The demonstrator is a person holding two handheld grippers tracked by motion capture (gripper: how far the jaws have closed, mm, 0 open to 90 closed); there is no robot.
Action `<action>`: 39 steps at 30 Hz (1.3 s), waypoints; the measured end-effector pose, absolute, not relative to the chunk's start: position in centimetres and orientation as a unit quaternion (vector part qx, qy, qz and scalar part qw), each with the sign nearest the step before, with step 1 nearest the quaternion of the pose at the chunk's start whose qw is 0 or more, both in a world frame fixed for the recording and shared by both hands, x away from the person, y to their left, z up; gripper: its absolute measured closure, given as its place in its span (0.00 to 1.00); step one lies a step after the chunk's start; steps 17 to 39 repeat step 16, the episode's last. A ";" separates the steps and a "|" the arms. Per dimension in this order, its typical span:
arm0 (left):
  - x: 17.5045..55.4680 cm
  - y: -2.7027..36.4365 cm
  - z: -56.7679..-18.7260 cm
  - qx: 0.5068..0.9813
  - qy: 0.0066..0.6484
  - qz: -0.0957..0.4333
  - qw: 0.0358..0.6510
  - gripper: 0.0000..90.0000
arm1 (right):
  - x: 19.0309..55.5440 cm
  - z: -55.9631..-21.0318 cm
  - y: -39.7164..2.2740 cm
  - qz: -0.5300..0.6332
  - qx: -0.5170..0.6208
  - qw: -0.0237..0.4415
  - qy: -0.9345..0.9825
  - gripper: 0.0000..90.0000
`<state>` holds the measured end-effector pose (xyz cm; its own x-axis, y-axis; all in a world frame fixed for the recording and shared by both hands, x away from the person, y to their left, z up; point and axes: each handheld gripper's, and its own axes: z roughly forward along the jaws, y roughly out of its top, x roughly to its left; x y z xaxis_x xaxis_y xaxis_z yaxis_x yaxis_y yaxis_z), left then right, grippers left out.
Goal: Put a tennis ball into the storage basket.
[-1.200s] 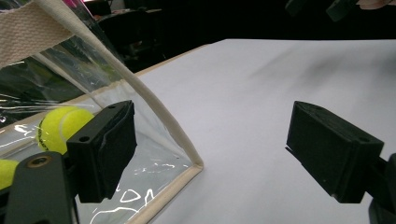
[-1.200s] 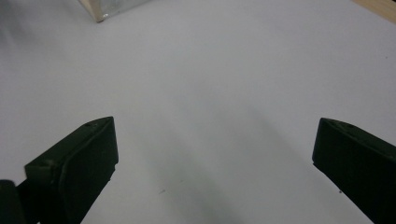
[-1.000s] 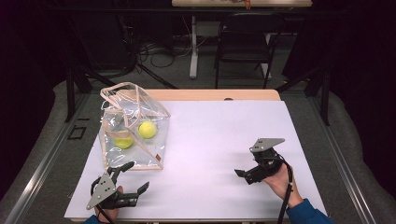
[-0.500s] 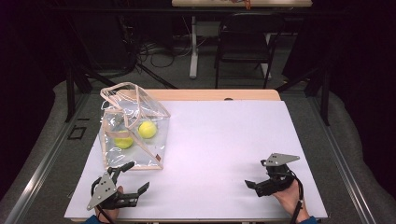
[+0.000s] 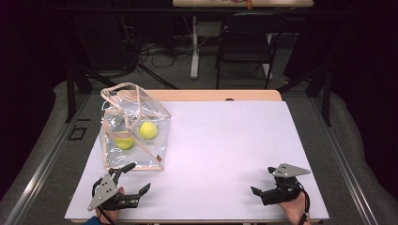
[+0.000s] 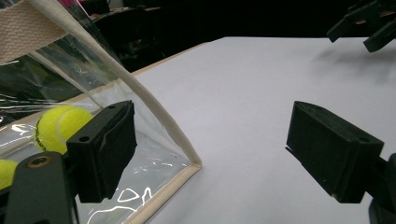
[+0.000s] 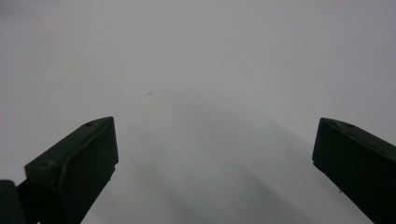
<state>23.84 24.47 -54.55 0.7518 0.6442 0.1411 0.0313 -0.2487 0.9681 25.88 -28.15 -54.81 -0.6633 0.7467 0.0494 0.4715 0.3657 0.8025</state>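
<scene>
A dim room with a dark folding chair (image 5: pixel 244 42) lies behind the counter (image 5: pixel 225 140), whose top is a wide white sheet. On its left side stands a clear plastic pouch with cream fabric edging (image 5: pixel 129 129), holding two yellow-green tennis balls (image 5: pixel 148 130). The left tongs (image 5: pixel 139 178) hover just beside the pouch's near corner, spread wide and holding nothing, while the right tongs (image 5: pixel 263 180) sit well apart near the counter's front right edge, also spread wide over bare white surface.
</scene>
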 end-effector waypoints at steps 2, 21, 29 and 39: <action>23.9 24.5 -54.6 0.744 0.227 0.269 0.568 0.17 | 25.8 -54.9 -28.1 0.420 0.375 0.166 0.809 0.00; 23.9 24.5 -54.5 0.743 0.227 0.271 0.568 0.17 | 25.6 -54.7 -28.1 0.430 0.374 0.167 0.805 0.00; 23.9 24.5 -54.5 0.743 0.227 0.271 0.568 0.17 | 25.6 -54.7 -28.1 0.430 0.374 0.167 0.805 0.00; 23.9 24.5 -54.5 0.743 0.227 0.271 0.568 0.17 | 25.6 -54.7 -28.1 0.430 0.374 0.167 0.805 0.00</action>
